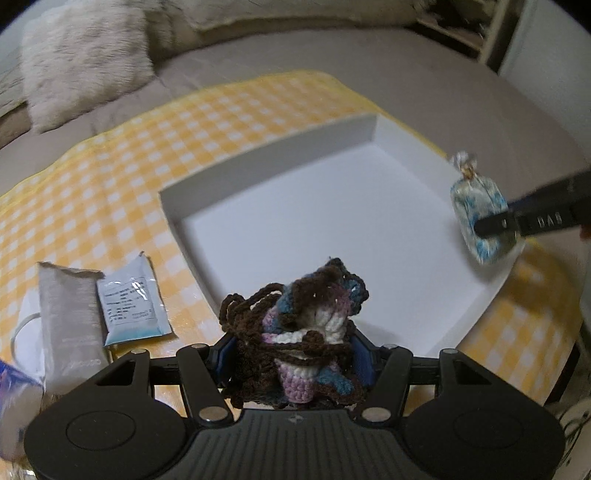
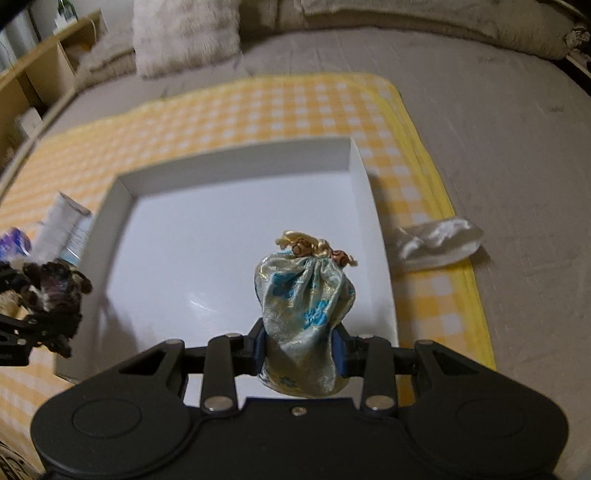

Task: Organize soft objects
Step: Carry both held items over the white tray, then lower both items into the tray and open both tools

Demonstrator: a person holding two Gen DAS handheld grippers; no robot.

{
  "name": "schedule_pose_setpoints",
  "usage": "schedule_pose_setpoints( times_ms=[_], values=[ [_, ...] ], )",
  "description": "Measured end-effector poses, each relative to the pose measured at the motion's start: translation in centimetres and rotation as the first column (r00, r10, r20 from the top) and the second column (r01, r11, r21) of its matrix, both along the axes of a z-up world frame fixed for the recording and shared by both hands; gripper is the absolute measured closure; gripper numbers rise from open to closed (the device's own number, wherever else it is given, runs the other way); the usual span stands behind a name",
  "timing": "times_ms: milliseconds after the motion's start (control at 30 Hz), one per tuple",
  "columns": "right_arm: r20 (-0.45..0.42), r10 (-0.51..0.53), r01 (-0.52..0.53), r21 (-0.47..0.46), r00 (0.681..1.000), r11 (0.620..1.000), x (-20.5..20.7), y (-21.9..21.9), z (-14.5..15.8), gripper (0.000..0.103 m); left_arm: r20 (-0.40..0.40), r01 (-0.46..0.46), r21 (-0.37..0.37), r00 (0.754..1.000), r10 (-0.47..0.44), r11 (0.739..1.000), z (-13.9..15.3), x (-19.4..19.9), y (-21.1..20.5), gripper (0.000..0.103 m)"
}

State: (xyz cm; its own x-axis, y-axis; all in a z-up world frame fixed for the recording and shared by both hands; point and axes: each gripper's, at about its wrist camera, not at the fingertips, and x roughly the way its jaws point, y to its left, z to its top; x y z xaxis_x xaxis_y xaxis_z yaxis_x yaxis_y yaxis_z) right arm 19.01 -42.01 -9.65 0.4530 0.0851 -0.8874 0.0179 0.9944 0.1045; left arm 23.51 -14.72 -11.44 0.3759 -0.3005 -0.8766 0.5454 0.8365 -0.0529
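My left gripper is shut on a crocheted pouch of brown, blue, pink and white yarn, held over the near edge of a shallow white box. My right gripper is shut on a silky drawstring pouch, pale gold with blue flowers, held over the box. The silk pouch also shows at the right of the left wrist view. The crocheted pouch shows at the left of the right wrist view. The box floor looks bare.
The box lies on a yellow checked cloth over a grey bed. Two sachets and a white mug lie left of the box. A white satin pouch lies right of it. Furry pillows sit at the back.
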Motion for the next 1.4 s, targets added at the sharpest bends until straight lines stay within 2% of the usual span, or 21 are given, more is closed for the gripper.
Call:
schedule_pose_setpoints(
  times_ms=[167,367,567,600,633,733,800,833,933,1400],
  values=[
    [-0.068,0.010,-0.014,-0.055,0.998,0.998,1.1,-0.3,-1.7,0.067,-0.026,0.093,0.054,0.995,-0.092,0.994,-1.3,0.1,-0.8,0.041],
    [-0.147,0.034,-0.050,-0.108,0.989,0.993,2.0,-0.4,-3.2,0.067,-0.051,0.201,0.124,0.979,-0.196,0.972,-2.4,-0.5,-2.3,0.041],
    [-0.152,0.028,-0.042,-0.092,0.988,0.995,2.1,-0.7,-3.0,0.063,-0.085,0.254,0.177,0.966,-0.242,0.951,-3.7,-0.6,-3.5,0.026],
    [-0.152,0.034,-0.049,-0.092,0.988,0.995,2.1,-0.6,-3.1,0.062,-0.089,0.259,0.178,0.965,-0.246,0.950,-3.9,-0.6,-3.5,0.021],
    [-0.153,0.036,-0.050,-0.088,0.988,0.995,2.1,-0.6,-3.1,0.060,-0.093,0.260,0.179,0.965,-0.247,0.949,-4.0,-0.6,-3.6,0.016],
    [-0.148,0.026,-0.036,-0.062,0.989,0.997,1.9,-0.7,-3.1,0.053,-0.089,0.250,0.167,0.967,-0.238,0.954,-4.0,-0.5,-3.9,0.009],
    [-0.137,0.017,-0.024,-0.047,0.990,0.999,1.7,-0.7,-2.8,0.046,-0.080,0.242,0.162,0.970,-0.231,0.957,-3.8,-0.5,-4.0,0.008],
    [-0.128,0.014,-0.021,-0.053,0.992,0.998,1.6,-0.7,-2.5,0.036,-0.076,0.236,0.158,0.971,-0.227,0.959,-3.7,-0.6,-4.0,0.007],
    [-0.102,0.013,-0.017,-0.038,0.995,0.999,1.1,-0.6,-1.8,0.029,-0.067,0.224,0.144,0.974,-0.216,0.964,-3.2,-0.9,-3.9,0.005],
    [0.047,-0.008,0.007,0.027,0.999,1.000,-2.5,-0.6,2.7,0.021,0.010,0.112,0.033,0.994,-0.112,0.993,0.7,-3.0,-2.5,0.003]
  ],
)
